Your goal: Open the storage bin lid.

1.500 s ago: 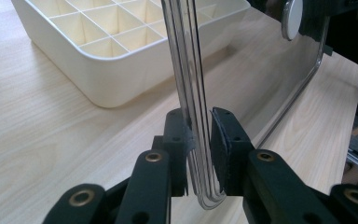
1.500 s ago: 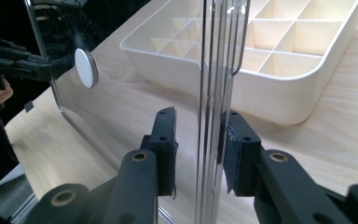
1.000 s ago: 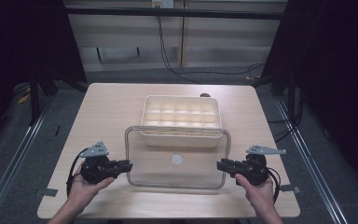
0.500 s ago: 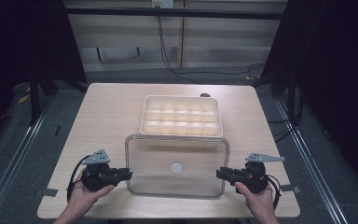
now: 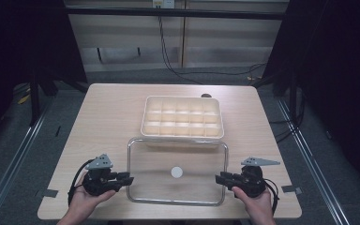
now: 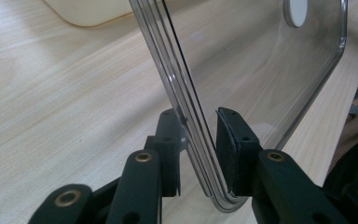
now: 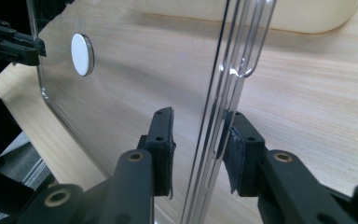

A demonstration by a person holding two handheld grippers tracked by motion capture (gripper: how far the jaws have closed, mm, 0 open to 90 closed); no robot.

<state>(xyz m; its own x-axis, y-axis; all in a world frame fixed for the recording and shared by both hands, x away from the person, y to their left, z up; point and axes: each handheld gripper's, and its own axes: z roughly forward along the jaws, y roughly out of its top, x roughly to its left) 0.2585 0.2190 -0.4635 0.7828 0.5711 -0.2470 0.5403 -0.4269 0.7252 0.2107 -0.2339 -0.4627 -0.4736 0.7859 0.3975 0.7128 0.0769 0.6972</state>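
A clear plastic lid (image 5: 176, 157) with a white round spot lies low over the table's front, just in front of a cream compartment tray (image 5: 183, 117). My left gripper (image 5: 130, 179) straddles the lid's left edge and my right gripper (image 5: 218, 178) its right edge. In the left gripper view the lid's rim (image 6: 186, 107) runs between the jaws of the left gripper (image 6: 200, 126), touching one pad with a narrow gap at the other. In the right gripper view the right gripper (image 7: 198, 126) stands wider apart around the rim (image 7: 219, 107), with one pad clear of it.
The wooden table (image 5: 108, 122) has bare surface left and right of the tray. Its front edge lies close under both hands. A dark floor, metal rails and cables surround the table. The cream tray's corner (image 7: 307, 14) shows beyond the lid.
The lid has come toward the person and off the tray, with both grippers and hands drawing back to the table's front edge.
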